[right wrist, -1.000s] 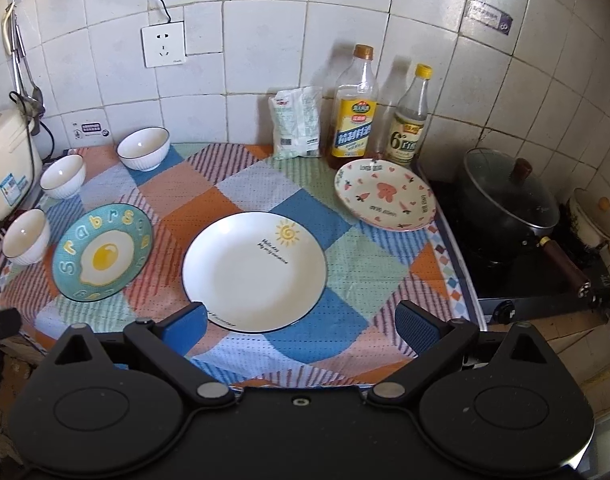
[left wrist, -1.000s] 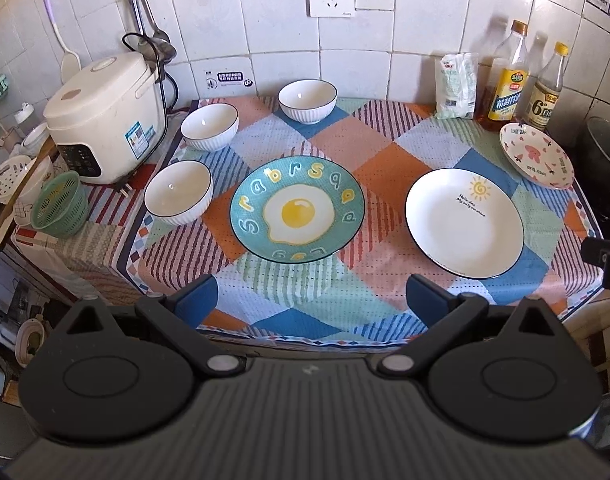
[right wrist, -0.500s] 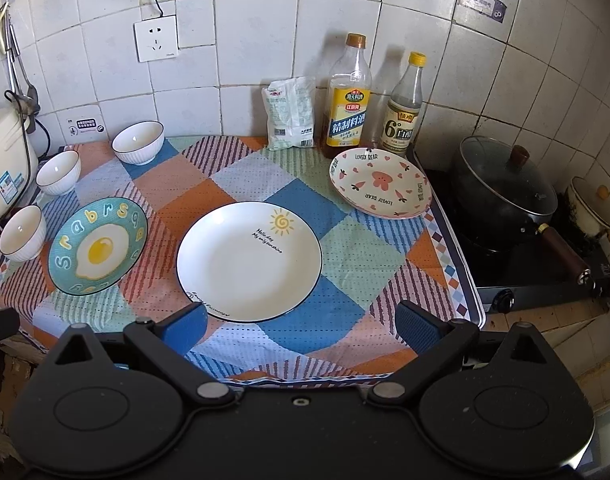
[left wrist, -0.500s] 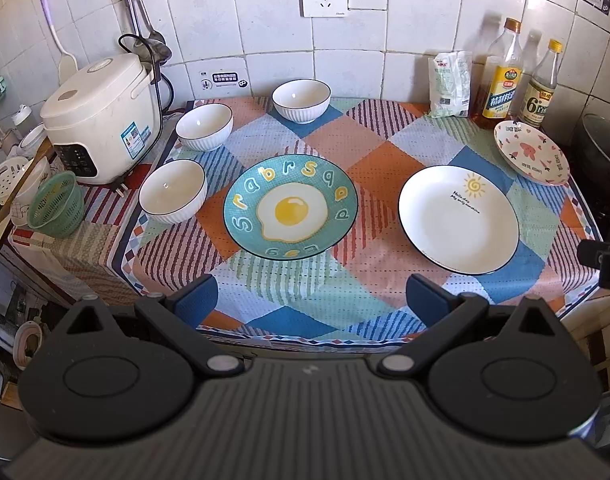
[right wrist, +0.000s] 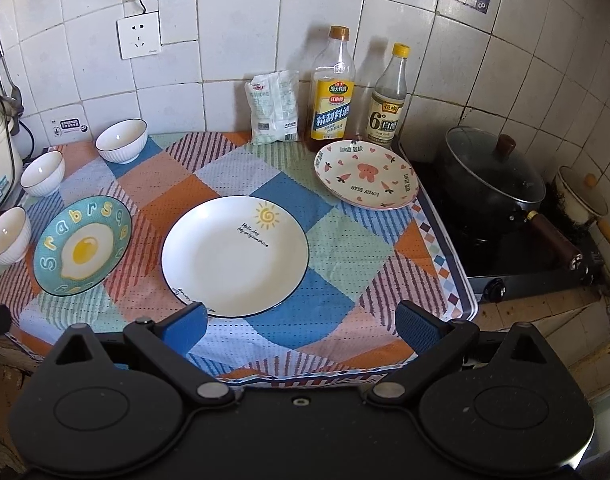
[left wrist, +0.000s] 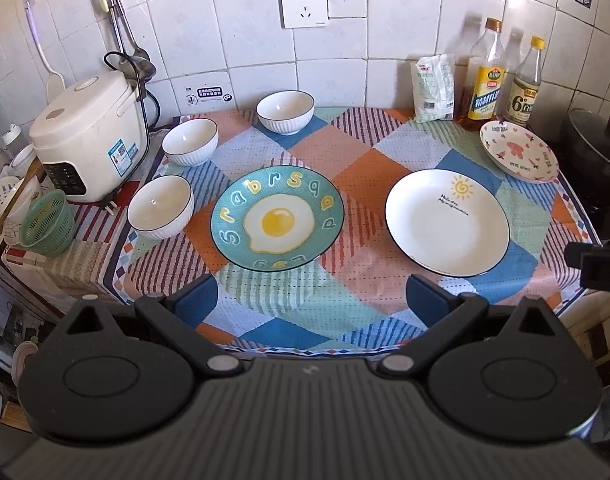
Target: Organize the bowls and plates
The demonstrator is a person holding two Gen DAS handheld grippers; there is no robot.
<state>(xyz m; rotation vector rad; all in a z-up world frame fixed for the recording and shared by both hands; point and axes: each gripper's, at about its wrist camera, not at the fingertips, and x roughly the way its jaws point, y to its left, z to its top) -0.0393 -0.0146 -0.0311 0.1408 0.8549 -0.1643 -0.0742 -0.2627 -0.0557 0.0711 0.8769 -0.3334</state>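
Observation:
On a patchwork cloth lie a teal plate with a fried-egg picture [left wrist: 276, 224] [right wrist: 83, 245], a white plate with a sun drawing [left wrist: 447, 222] [right wrist: 235, 255] and a pink bear-print plate [left wrist: 519, 151] [right wrist: 366, 175]. Three white bowls stand to the left: near [left wrist: 161, 207] [right wrist: 7, 235], middle [left wrist: 190, 142] [right wrist: 43, 173], far [left wrist: 285, 112] [right wrist: 121, 140]. My left gripper [left wrist: 311, 302] hangs open above the front edge, short of the teal plate. My right gripper [right wrist: 301, 326] is open with its left finger over the white plate's near rim. Neither holds anything.
A rice cooker [left wrist: 89, 136] and a green basket [left wrist: 48, 224] stand at the left. Two bottles [right wrist: 332, 90] [right wrist: 389, 98] and a white packet [right wrist: 273, 108] line the tiled wall. A lidded black pot [right wrist: 493, 174] and a small saucepan [right wrist: 579, 196] occupy the stove at the right.
Both grippers have drawn back and up a little, so the table looks smaller and lower. Nothing on the cloth moved. Both stay open.

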